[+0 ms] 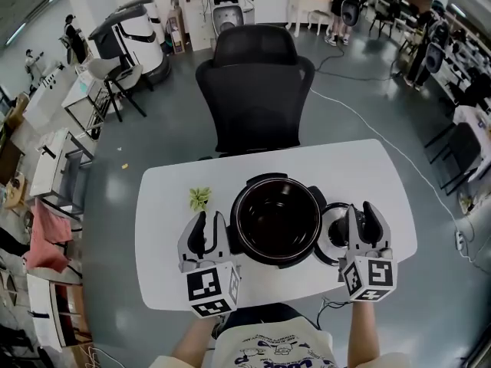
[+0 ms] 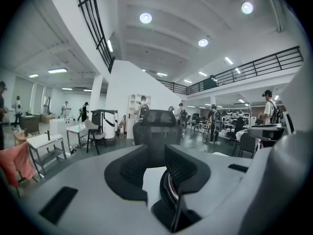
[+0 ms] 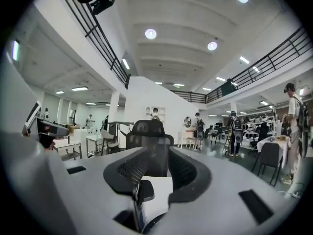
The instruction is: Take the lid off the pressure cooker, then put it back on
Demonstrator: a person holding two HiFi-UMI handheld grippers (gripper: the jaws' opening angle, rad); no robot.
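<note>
Flanking the round black pressure cooker [image 1: 278,219], left gripper [image 1: 208,219] and right gripper [image 1: 360,210] hold fingers apart, empty.

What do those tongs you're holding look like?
The left tongs and right tongs match: light grey shells, with black ribbed pads lining the two jaws. Each carries a white cube printed with black square markers. No cables show. The person wears a white T-shirt with a dark print on the front.

Black pressure cooker [image 1: 239,234]; white table [image 1: 169,205]; black chair [image 1: 255,98].
</note>
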